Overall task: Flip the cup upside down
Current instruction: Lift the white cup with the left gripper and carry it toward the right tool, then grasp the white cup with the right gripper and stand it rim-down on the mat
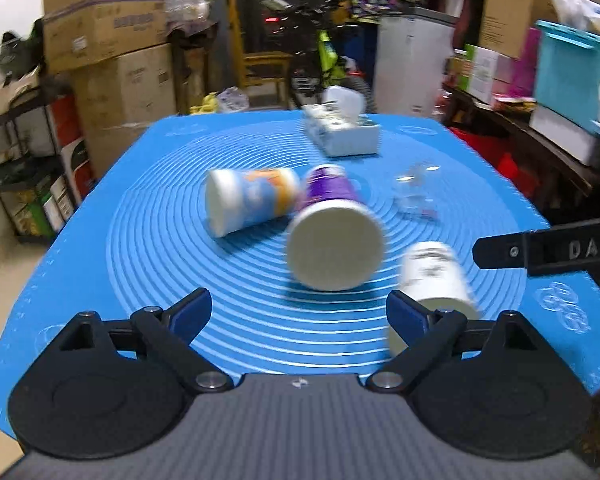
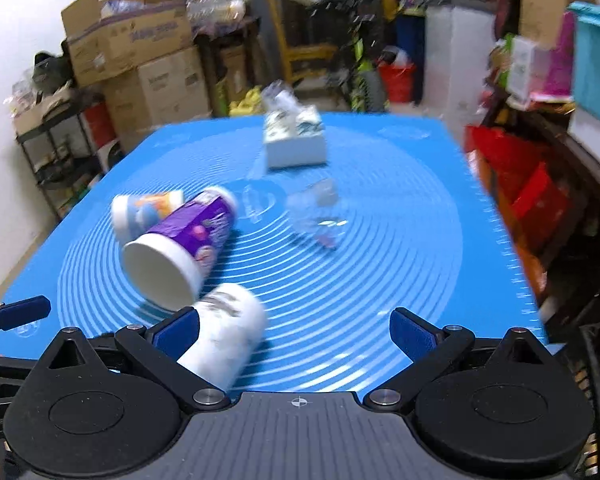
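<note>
Several cups lie on their sides on the blue mat [image 1: 180,320]. A purple paper cup [image 1: 334,232] lies in the middle with its mouth toward me; it also shows in the right wrist view [image 2: 180,244]. A blue-and-orange cup [image 1: 248,204] lies left of it [image 2: 140,210]. A white cup [image 1: 436,276] lies near the front [image 2: 224,332]. A clear plastic cup [image 1: 414,192] lies further right [image 2: 316,212]. My left gripper [image 1: 300,314] is open and empty above the mat's near edge. My right gripper [image 2: 296,330] is open and empty, its left finger beside the white cup.
A white tissue box [image 1: 340,130] stands at the mat's far side [image 2: 294,140]. Cardboard boxes [image 1: 116,52] and shelves stand beyond the table on the left, a cluttered bench [image 1: 540,128] on the right. The right gripper's finger [image 1: 540,248] shows in the left wrist view.
</note>
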